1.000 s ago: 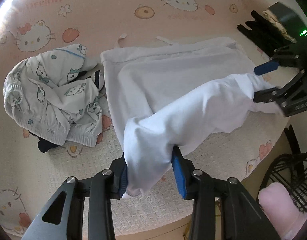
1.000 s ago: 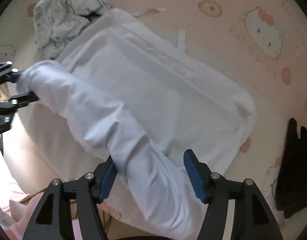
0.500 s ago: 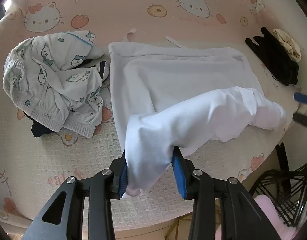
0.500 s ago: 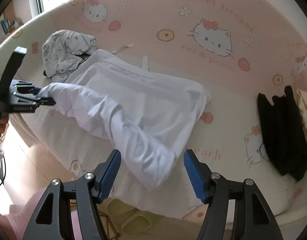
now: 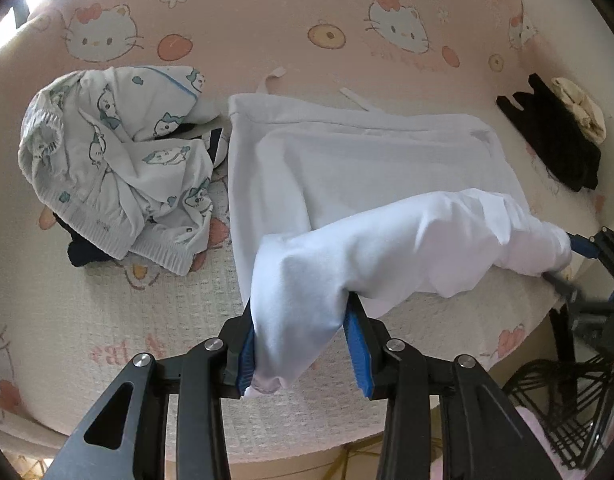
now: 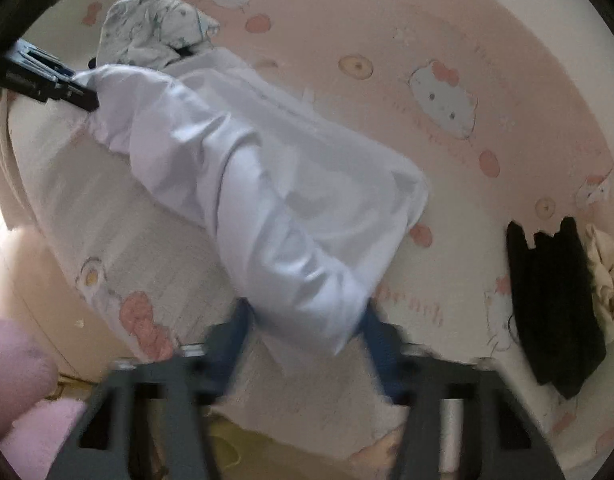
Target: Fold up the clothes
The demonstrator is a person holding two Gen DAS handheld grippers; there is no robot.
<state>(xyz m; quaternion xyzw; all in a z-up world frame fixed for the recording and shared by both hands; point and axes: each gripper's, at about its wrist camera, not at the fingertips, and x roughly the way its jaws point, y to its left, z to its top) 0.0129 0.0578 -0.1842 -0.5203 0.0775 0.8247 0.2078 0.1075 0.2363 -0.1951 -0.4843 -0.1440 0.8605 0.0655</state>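
Showing printed pyjamas [image 5: 119, 168] plainly, right view blurred

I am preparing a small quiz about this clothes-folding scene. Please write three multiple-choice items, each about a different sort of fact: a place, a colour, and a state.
1. Where does the cartoon-printed garment lie in the left wrist view?
A. left of the white garment
B. on top of the black garment
C. on the floor

2. What colour are the pads of the left tongs?
A. red
B. blue
C. green

3. What state are the left tongs in?
A. open and empty
B. out of view
C. shut on the white garment

Answers:
1. A: the cartoon-printed garment is bunched on the bed cover left of the white garment; the black garment is far right.
2. B: both pads of the left tongs are blue.
3. C: a bunched end of the white cloth is squeezed between the two pads.
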